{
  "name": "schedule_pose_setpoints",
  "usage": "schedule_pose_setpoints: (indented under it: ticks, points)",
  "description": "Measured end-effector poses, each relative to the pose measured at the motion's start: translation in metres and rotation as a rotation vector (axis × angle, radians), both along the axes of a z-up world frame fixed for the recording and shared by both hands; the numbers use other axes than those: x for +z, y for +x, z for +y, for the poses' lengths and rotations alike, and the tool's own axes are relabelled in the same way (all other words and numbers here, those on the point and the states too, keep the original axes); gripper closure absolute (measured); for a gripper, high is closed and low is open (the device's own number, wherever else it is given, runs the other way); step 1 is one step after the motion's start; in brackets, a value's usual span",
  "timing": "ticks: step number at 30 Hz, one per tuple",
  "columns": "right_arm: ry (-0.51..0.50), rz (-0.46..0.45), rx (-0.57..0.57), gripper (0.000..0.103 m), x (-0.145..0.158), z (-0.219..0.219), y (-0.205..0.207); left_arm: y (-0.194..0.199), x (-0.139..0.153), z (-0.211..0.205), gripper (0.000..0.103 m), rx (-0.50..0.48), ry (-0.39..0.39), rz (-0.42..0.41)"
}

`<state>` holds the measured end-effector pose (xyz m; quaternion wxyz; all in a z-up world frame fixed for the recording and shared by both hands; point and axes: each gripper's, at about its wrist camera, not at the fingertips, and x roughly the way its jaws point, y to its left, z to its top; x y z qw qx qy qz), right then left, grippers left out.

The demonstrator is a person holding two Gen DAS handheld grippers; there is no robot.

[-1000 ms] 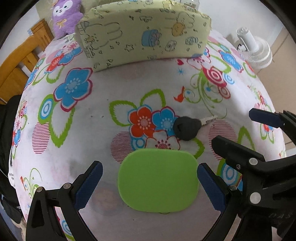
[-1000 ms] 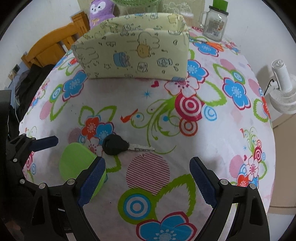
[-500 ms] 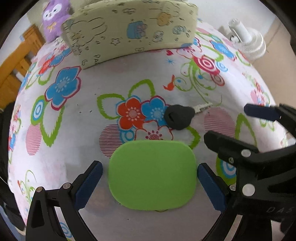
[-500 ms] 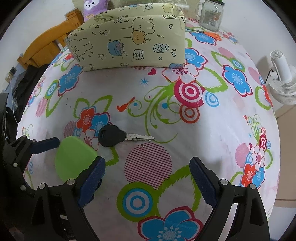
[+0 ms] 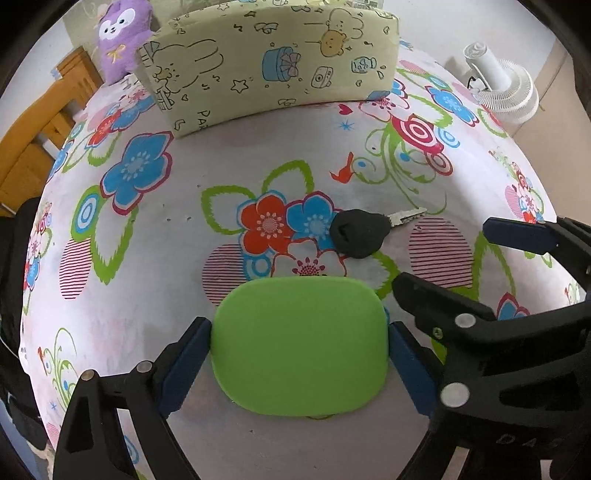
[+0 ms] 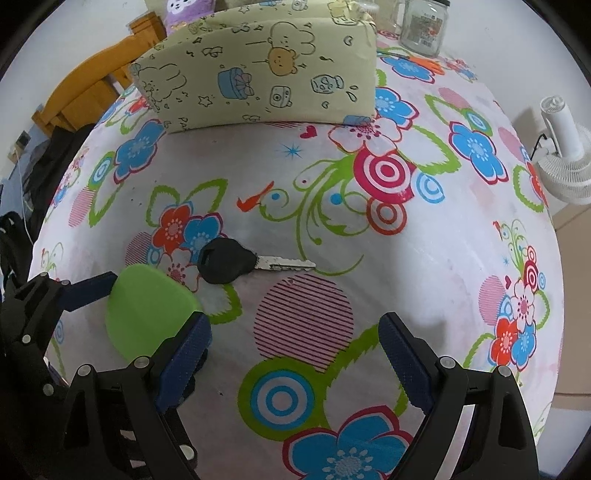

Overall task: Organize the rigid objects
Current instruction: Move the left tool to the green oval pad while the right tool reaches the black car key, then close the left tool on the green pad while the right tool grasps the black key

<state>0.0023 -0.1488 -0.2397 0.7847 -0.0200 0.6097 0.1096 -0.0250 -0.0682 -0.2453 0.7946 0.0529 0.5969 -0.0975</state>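
A flat green rounded-rectangle piece (image 5: 299, 347) lies on the flowered tablecloth. My left gripper (image 5: 299, 350) is shut on it, one blue pad against each side. The piece also shows in the right wrist view (image 6: 147, 314), between the left gripper's pads. A key with a black head (image 5: 360, 232) lies just beyond the green piece, blade pointing right; in the right wrist view the key (image 6: 229, 260) lies ahead and left. My right gripper (image 6: 295, 354) is open and empty, hovering over the cloth to the right of the left gripper.
A yellow-green fabric storage box (image 5: 269, 62) with cartoon prints stands at the back of the table. A purple plush toy (image 5: 120, 37) sits behind it, a glass jar (image 6: 424, 26) at back right. A white fan (image 5: 498, 92) stands beyond the table's right edge, a wooden chair (image 6: 88, 92) at left.
My left gripper's jaws closed from wide open onto the sides of the green piece. The right gripper moved slightly forward and stayed open. The key did not move.
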Motion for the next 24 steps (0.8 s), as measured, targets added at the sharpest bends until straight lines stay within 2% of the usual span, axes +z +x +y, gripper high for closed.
schedule_pose_setpoints:
  ticks: [12, 17, 24]
  points:
    - [-0.002, -0.001, 0.037, 0.009, -0.001, 0.024, 0.021, 0.003, 0.010, 0.034, 0.008, 0.033, 0.029, 0.003]
    - [-0.010, 0.020, 0.045, 0.020, -0.008, 0.033, 0.028, 0.002, 0.011, 0.048, 0.008, 0.051, 0.024, 0.015]
    - [-0.041, 0.008, 0.091, 0.027, -0.010, 0.045, 0.036, 0.014, 0.006, 0.051, 0.008, 0.065, 0.006, 0.032]
